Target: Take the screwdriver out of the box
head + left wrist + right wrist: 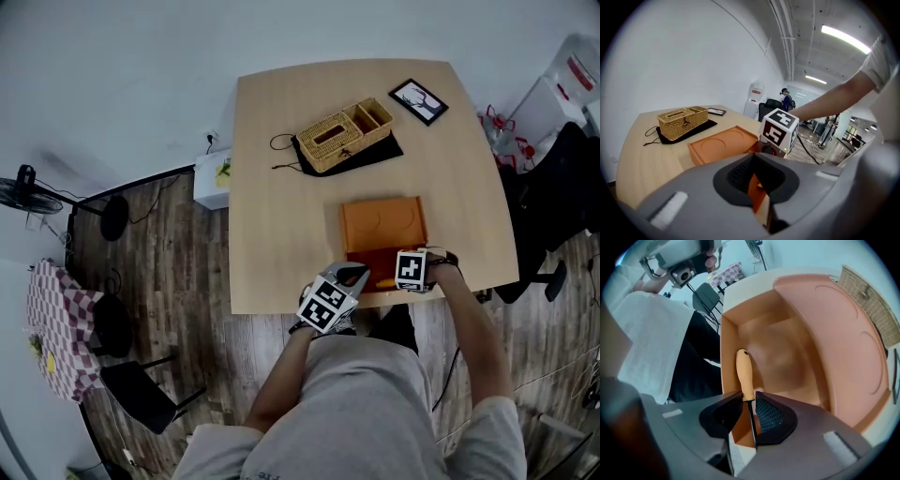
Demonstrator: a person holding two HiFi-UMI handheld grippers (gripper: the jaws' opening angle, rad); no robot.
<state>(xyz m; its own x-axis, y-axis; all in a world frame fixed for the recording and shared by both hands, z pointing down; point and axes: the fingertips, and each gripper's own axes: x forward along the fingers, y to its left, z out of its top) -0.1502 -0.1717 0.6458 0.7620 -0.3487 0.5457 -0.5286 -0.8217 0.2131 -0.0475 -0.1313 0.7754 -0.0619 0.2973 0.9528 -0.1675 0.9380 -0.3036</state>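
The orange box [375, 260] lies open near the table's front edge, its lid [382, 223] folded back flat. In the right gripper view a screwdriver [744, 373] with an orange handle and thin black shaft points up over the box's tray [727, 352]. My right gripper [749, 404] is shut on it where handle meets shaft. My left gripper [757, 186] is shut on a thin orange wall of the box at its front left corner. The head view shows the left gripper [352, 277] and right gripper [388, 277] close together at the box's front.
A wicker basket [345, 134] on a black cloth sits at the far side of the table [281, 206], with a framed picture [418, 100] to its right. The table's front edge runs just under both grippers. Chairs and a fan stand on the wooden floor around the table.
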